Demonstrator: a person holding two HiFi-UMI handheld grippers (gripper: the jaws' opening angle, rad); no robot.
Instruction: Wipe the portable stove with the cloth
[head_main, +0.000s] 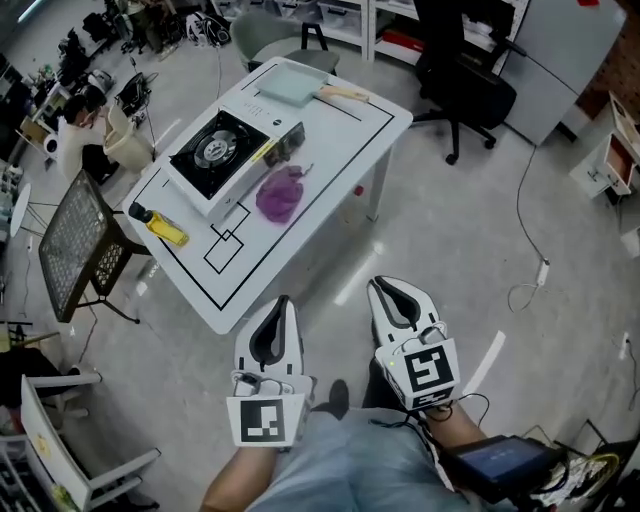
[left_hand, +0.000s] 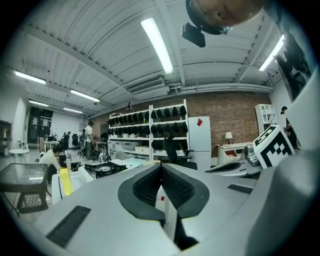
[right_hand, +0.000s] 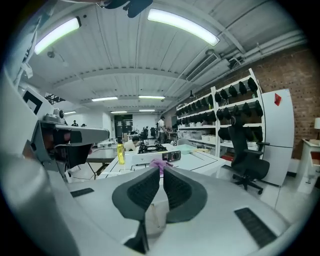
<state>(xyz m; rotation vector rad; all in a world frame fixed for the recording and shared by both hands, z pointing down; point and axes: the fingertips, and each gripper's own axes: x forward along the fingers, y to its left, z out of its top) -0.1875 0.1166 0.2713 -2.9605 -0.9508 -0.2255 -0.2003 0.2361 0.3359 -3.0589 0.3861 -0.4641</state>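
The portable stove (head_main: 225, 158), white with a black burner top, sits on the left part of the white table (head_main: 340, 150). A purple cloth (head_main: 280, 194) lies crumpled just to its right. Both grippers hang in front of the table, short of its near corner and over the floor. My left gripper (head_main: 283, 302) and right gripper (head_main: 378, 286) are shut with nothing between the jaws. The left gripper view shows the stove (left_hand: 104, 169) far ahead; I cannot make out the cloth there. In the right gripper view the cloth (right_hand: 159, 163) shows just above the jaw tips, with the stove (right_hand: 154, 149) behind it.
A yellow bottle (head_main: 162, 226) lies near the table's left edge. A pale green tray (head_main: 290, 84) and a wooden-handled tool (head_main: 345, 95) are at the far end. A black mesh stool (head_main: 75, 240) stands left of the table, an office chair (head_main: 465, 85) beyond it. A person (head_main: 75, 130) sits far left.
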